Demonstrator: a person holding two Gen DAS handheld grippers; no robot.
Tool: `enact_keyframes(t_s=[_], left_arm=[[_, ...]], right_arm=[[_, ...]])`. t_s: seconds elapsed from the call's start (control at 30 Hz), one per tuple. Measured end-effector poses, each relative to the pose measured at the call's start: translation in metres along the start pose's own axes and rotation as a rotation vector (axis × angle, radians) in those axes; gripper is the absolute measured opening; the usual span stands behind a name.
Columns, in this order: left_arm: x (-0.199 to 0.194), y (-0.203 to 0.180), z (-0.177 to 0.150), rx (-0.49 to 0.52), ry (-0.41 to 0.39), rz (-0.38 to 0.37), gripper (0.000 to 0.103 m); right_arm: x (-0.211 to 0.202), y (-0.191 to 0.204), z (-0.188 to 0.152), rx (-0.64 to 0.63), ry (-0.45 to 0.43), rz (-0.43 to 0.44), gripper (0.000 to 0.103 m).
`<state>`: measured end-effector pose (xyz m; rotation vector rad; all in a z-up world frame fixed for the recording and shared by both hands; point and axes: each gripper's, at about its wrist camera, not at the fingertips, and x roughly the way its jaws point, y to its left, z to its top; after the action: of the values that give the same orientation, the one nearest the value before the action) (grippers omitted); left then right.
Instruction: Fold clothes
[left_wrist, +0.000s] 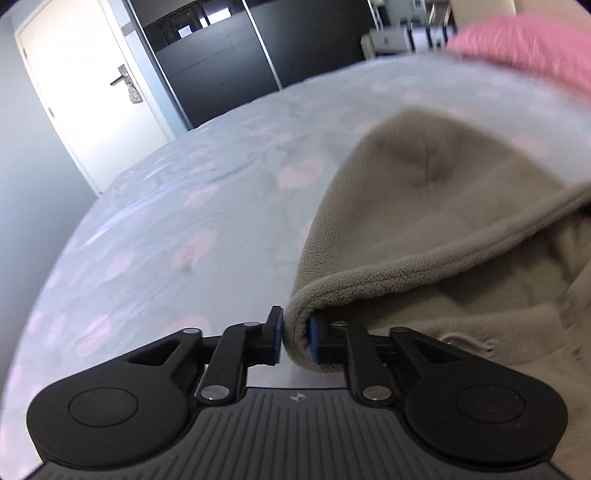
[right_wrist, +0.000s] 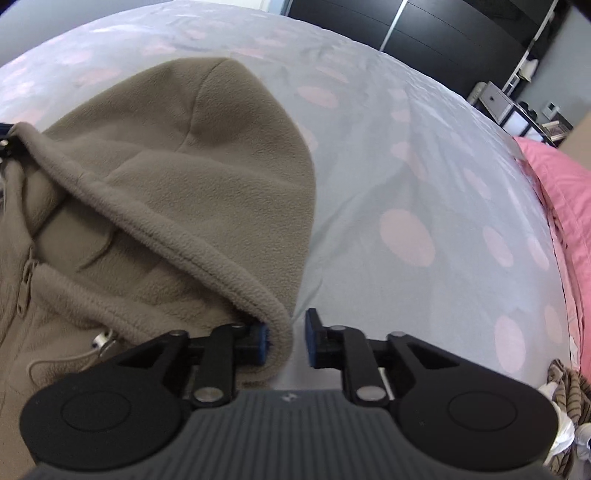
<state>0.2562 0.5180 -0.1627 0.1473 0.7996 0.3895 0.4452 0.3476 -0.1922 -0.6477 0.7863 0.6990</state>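
A beige fleece hoodie (left_wrist: 424, 206) lies on the bed with its hood spread flat. In the left wrist view my left gripper (left_wrist: 295, 336) is shut on the left corner of the hood's rolled hem, and the fabric fills the gap between the pads. In the right wrist view the hoodie (right_wrist: 184, 166) shows its zip and drawcord at the lower left. My right gripper (right_wrist: 286, 341) sits at the hood's right corner. The hem lies against its left pad, with a gap showing before the right pad, so it stands open.
The bed sheet (right_wrist: 388, 177) is pale with pink dots. Pink bedding (right_wrist: 554, 177) lies along the right edge, and a striped cloth (right_wrist: 565, 391) at the lower right. A white door (left_wrist: 92, 92) and a dark wardrobe (left_wrist: 229, 66) stand beyond the bed.
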Motion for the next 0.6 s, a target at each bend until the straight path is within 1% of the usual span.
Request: enact_keyframes(t_s=[0.03, 0.07, 0.1, 0.13, 0.23, 0.27, 0.33, 0.4, 0.47, 0.5, 0.53, 0.57, 0.6], left_arm=[[-0.008, 0.007, 0.0, -0.023, -0.011, -0.04, 0.03], [-0.019, 0.014, 0.0, -0.034, -0.029, -0.077, 0.034], [-0.029, 0.02, 0.0, -0.043, -0.047, -0.111, 0.041], [-0.038, 0.024, 0.001, -0.046, -0.068, -0.134, 0.043], [-0.058, 0.042, 0.006, -0.107, -0.117, -0.205, 0.044], [-0.061, 0.047, 0.009, -0.138, -0.13, -0.218, 0.043], [-0.063, 0.054, 0.02, -0.189, -0.154, -0.235, 0.043], [-0.057, 0.06, 0.03, -0.229, -0.162, -0.232, 0.043], [-0.047, 0.06, 0.041, -0.264, -0.154, -0.218, 0.035], [-0.042, 0.059, 0.047, -0.281, -0.156, -0.223, 0.032], [-0.038, 0.058, 0.053, -0.297, -0.156, -0.228, 0.031], [-0.033, 0.056, 0.058, -0.306, -0.15, -0.231, 0.03], [-0.026, 0.052, 0.062, -0.308, -0.128, -0.241, 0.025]], right_arm=[[-0.004, -0.006, -0.001, 0.01, -0.006, 0.01, 0.038], [-0.008, -0.011, -0.001, 0.019, -0.012, 0.021, 0.04], [-0.014, -0.017, -0.002, 0.038, -0.015, 0.048, 0.042], [-0.02, -0.023, -0.004, 0.057, -0.018, 0.076, 0.043], [-0.046, -0.034, -0.012, 0.114, -0.051, 0.162, 0.046], [-0.054, -0.036, -0.013, 0.124, -0.071, 0.191, 0.047], [-0.068, -0.037, -0.017, 0.125, -0.116, 0.268, 0.049], [-0.08, -0.037, -0.019, 0.109, -0.161, 0.285, 0.052], [-0.083, -0.04, -0.014, 0.136, -0.191, 0.267, 0.05], [-0.081, -0.042, -0.009, 0.175, -0.204, 0.281, 0.044], [-0.08, -0.045, -0.006, 0.223, -0.219, 0.31, 0.036], [-0.078, -0.045, -0.002, 0.263, -0.228, 0.343, 0.033], [-0.075, -0.044, 0.004, 0.285, -0.237, 0.355, 0.03]])
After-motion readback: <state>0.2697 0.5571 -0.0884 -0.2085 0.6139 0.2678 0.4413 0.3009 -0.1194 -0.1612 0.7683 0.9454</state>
